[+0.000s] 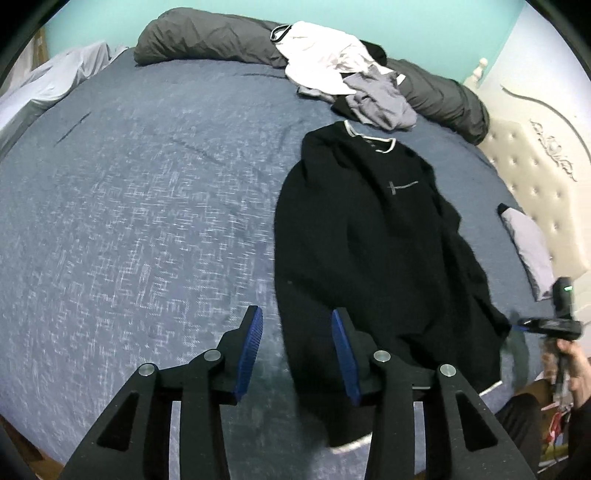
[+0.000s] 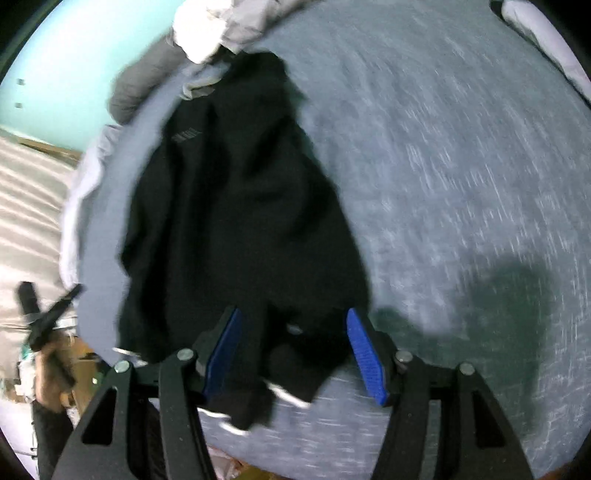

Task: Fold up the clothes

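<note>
Left wrist: black shirt (image 1: 369,236) beyond open jaws.

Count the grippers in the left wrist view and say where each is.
2: the left gripper, open, low in the foreground beside the black shirt; the right gripper at the right edge.

A turquoise painted wall (image 1: 92,22) is seen behind the blue-sheeted bed (image 1: 129,203); a cream tufted headboard (image 1: 535,177) is set at its right edge.
</note>
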Demonstrator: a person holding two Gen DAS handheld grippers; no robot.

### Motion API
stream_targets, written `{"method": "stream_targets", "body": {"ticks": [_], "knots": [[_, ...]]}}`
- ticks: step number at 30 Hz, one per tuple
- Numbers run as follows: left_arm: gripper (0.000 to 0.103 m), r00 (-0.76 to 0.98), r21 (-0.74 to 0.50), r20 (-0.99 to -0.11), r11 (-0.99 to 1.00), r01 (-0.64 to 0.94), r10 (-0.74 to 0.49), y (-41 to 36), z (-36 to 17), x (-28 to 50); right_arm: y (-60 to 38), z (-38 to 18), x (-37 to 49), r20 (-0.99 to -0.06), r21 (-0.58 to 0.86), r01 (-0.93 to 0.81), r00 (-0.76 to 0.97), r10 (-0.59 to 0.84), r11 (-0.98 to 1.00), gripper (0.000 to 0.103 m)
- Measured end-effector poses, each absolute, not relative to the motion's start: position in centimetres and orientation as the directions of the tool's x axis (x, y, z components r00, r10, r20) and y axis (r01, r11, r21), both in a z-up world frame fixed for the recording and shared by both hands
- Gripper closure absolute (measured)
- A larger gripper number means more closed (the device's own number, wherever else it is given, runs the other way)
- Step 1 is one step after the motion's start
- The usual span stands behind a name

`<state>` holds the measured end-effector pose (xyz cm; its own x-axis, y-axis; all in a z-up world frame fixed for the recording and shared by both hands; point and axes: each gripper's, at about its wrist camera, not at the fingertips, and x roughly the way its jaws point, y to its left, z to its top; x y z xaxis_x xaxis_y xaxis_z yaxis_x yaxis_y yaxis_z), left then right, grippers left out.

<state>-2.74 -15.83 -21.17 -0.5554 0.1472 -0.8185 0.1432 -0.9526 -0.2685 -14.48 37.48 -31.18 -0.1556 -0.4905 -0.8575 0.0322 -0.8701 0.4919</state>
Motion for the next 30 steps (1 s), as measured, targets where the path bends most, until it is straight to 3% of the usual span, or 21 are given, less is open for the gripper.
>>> {"method": "stream_targets", "body": {"ticks": [7,9,11,13,21,30], "knots": [[0.058,-0.578,-0.268,-0.802,-0.956,0.122,0.152,-14.6,-19.6,-1.5,37.8,-33.1,-14.7,-0.844,0.521,-0.016,-0.158,-0.512,-0.854,0.043],[0.058,-0.577,-0.27,-0.803,-0.954,0.131,0.148,-14.8,-19.7,-1.6,37.2,-33.4,-14.7,-0.843,0.521,0.01,-0.152,-0.516,-0.854,0.055],[0.057,-0.575,-0.271,-0.805,-0.952,0.14,0.145,-14.9,-19.7,-1.6,36.5,-33.7,-14.8,-0.858,0.495,0.04,-0.133,-0.495,-0.868,0.076],[0.057,-0.572,-0.272,-0.808,-0.951,0.148,0.142,-15.0,-19.8,-1.6,36.7,-33.4,-14.8,-0.85,0.502,0.058,-0.15,-0.505,-0.863,0.083],[0.056,-0.526,-0.197,-0.846,-0.969,0.148,0.092,-15.0,-20.8,-2.3,43.0,-29.3,-15.2,-0.801,0.519,0.054,-0.317,-0.507,-0.853,0.091],[0.055,-0.506,-0.216,-0.856,-0.961,0.173,0.101,-15.7,-21.4,-2.8,52.7,-24.1,-17.2,-0.801,0.422,-0.106,-0.508,-0.316,-0.9,0.093]]}}
